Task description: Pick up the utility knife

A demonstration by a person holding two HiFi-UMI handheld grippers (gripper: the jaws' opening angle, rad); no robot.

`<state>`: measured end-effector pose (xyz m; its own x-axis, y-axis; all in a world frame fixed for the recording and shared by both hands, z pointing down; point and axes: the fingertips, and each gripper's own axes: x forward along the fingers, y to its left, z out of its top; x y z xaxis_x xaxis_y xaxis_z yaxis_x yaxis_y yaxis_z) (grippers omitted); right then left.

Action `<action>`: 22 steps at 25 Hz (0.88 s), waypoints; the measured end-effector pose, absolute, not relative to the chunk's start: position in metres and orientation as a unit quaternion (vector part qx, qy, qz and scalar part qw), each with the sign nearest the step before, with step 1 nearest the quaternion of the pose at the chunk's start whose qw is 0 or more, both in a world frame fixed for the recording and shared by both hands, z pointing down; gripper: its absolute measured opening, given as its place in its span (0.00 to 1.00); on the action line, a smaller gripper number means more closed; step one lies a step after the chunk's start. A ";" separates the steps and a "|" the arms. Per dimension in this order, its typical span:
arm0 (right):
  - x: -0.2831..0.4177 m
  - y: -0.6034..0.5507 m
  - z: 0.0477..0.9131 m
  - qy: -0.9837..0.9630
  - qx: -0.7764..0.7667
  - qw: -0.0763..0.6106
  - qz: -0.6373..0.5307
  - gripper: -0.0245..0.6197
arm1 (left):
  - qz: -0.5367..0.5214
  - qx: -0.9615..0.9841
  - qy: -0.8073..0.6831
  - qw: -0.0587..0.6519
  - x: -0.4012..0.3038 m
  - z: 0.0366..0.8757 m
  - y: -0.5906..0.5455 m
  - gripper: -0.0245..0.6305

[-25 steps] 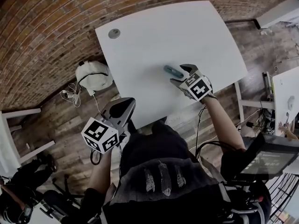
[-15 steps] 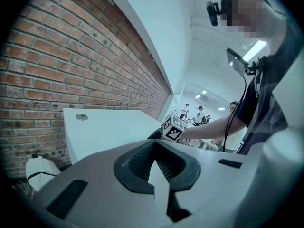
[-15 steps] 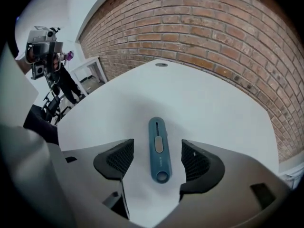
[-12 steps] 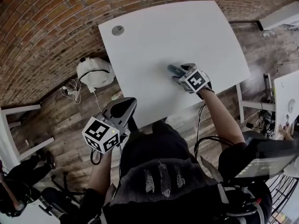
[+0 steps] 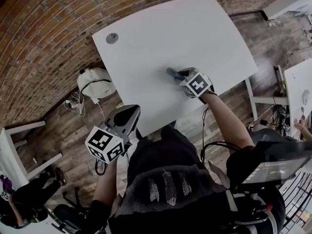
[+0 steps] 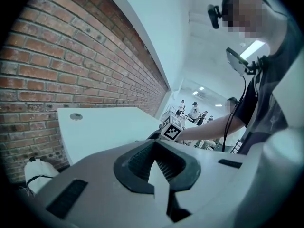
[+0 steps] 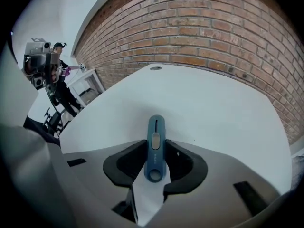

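A blue utility knife [image 5: 171,73] lies flat on the white table [image 5: 185,28], near its front edge. My right gripper [image 5: 179,75] points steeply down over it. Its jaws have just been closing, and in the right gripper view the pads press both sides of the knife [image 7: 155,141], whose tip points away across the table [image 7: 213,103]. My left gripper [image 5: 129,112] hangs shut and holds nothing, off the table's front left corner. In the left gripper view its jaws [image 6: 156,161] meet, with the table [image 6: 104,127] ahead.
A grey round cap [image 5: 112,38] sits in the table's far left corner. On the floor left of the table lies a white bag [image 5: 95,83] with cables. Another white table [image 5: 300,87] stands to the right. A brick wall runs behind.
My right gripper has come down over the knife and its jaws have drawn in from wide apart onto the handle. The left gripper has stayed put.
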<state>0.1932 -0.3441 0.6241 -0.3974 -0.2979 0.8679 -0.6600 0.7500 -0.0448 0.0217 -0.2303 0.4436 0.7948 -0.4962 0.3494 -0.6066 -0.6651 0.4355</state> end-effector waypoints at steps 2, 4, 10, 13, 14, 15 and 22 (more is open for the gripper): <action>0.193 -0.344 0.626 -0.813 0.297 0.458 0.202 0.23 | 0.101 0.908 -0.305 0.270 0.022 0.441 -0.231 0.03; 0.195 -0.345 0.626 -0.813 0.305 0.445 0.218 0.23 | 0.099 0.908 -0.305 0.270 0.022 0.440 -0.231 0.03; 0.188 -0.343 0.597 -0.825 0.345 0.363 0.263 0.23 | 0.083 0.903 -0.314 0.281 0.012 0.441 -0.228 0.03; 0.165 -0.327 0.566 -0.845 0.339 0.338 0.238 0.23 | 0.071 0.905 -0.313 0.278 0.006 0.436 -0.227 0.03; 0.155 -0.320 0.553 -0.852 0.338 0.331 0.225 0.23 | 0.066 0.907 -0.311 0.276 0.003 0.432 -0.225 0.03; 0.145 -0.313 0.539 -0.858 0.336 0.324 0.212 0.23 | 0.060 0.909 -0.309 0.273 0.000 0.429 -0.224 0.03; 0.100 -0.295 0.477 -0.896 0.309 0.291 0.129 0.23 | 0.001 0.917 -0.287 0.278 0.009 0.413 -0.243 0.13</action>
<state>0.0995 -0.2953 0.4765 -0.6386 -0.4796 0.6018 -0.6296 0.7753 -0.0502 0.0094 -0.2433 0.4135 0.8355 -0.5255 0.1606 -0.5261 -0.6808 0.5097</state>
